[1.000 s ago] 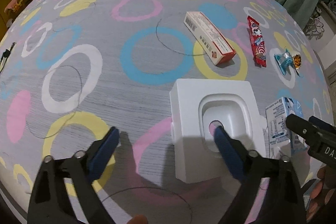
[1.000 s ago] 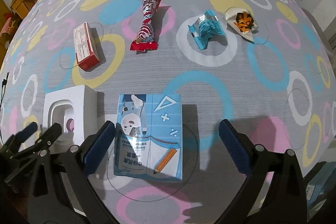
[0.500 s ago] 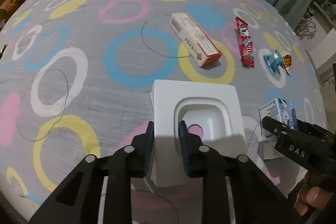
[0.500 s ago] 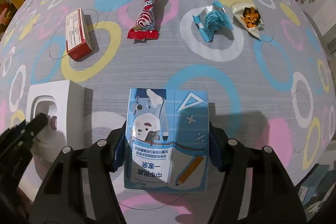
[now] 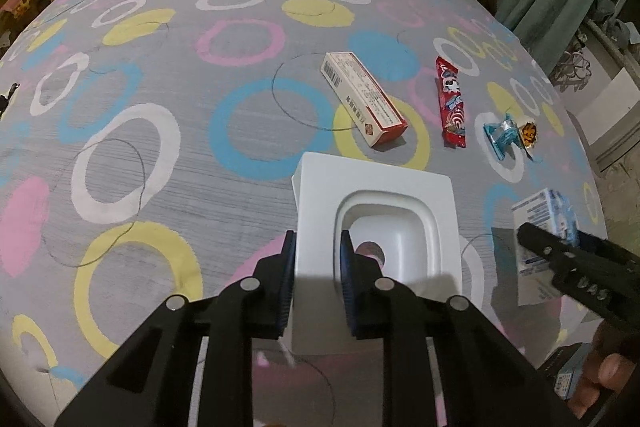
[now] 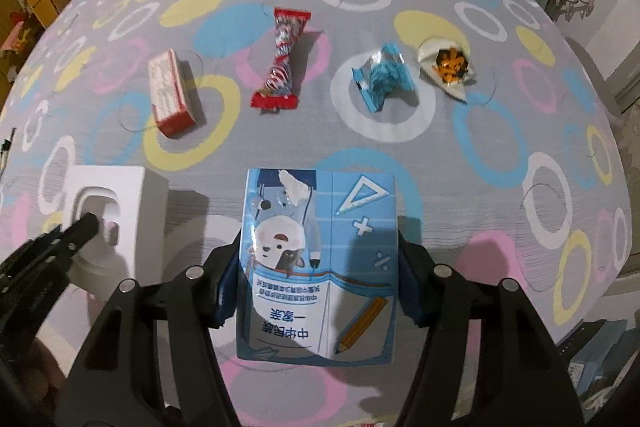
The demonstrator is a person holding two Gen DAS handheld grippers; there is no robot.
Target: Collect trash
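Both claws have grabbed something off the bed

Left claw [image 5: 316, 279] clamps the white foam block's [image 5: 400, 187] wall; right claw [image 6: 318, 283] pinches the blue carton [image 6: 320, 239]. Beyond lie the red-white box [image 6: 170, 93], candy wrapper [image 6: 282, 61], and crumpled wrappers [image 6: 384, 77].

Left tongs [image 5: 317, 281], wide open a second ago, have closed onto the left wall of the white foam block [image 5: 376, 227]. Right tongs [image 6: 318, 281] have likewise closed on the blue carton [image 6: 320, 267], now clamped at both sides.

Black tongs [image 5: 316, 283], blue pads [image 5: 347, 279], silver rivets
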